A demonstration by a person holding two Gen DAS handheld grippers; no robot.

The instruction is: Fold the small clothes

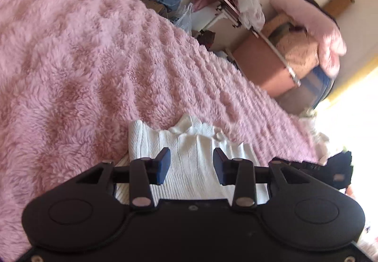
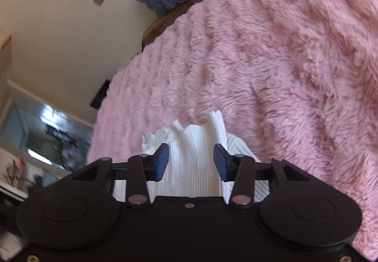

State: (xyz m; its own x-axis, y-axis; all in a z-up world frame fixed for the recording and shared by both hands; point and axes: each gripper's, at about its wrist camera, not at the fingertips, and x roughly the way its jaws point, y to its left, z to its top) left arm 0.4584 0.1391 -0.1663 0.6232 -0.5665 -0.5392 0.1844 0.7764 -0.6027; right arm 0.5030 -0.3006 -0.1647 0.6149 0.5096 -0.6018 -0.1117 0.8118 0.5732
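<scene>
In the left wrist view, the left claw stood with its jaws apart over a white ribbed garment lying on the fluffy pink blanket. In the right wrist view, the right claw was likewise spread wide above the white ribbed garment, gripping nothing, with the fluffy pink blanket beneath.

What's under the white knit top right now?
The white knit top lies on the fluffy pink blanket, which shows all around it. Anything between them is covered, and the hand-held grippers hide its near edge.
</scene>
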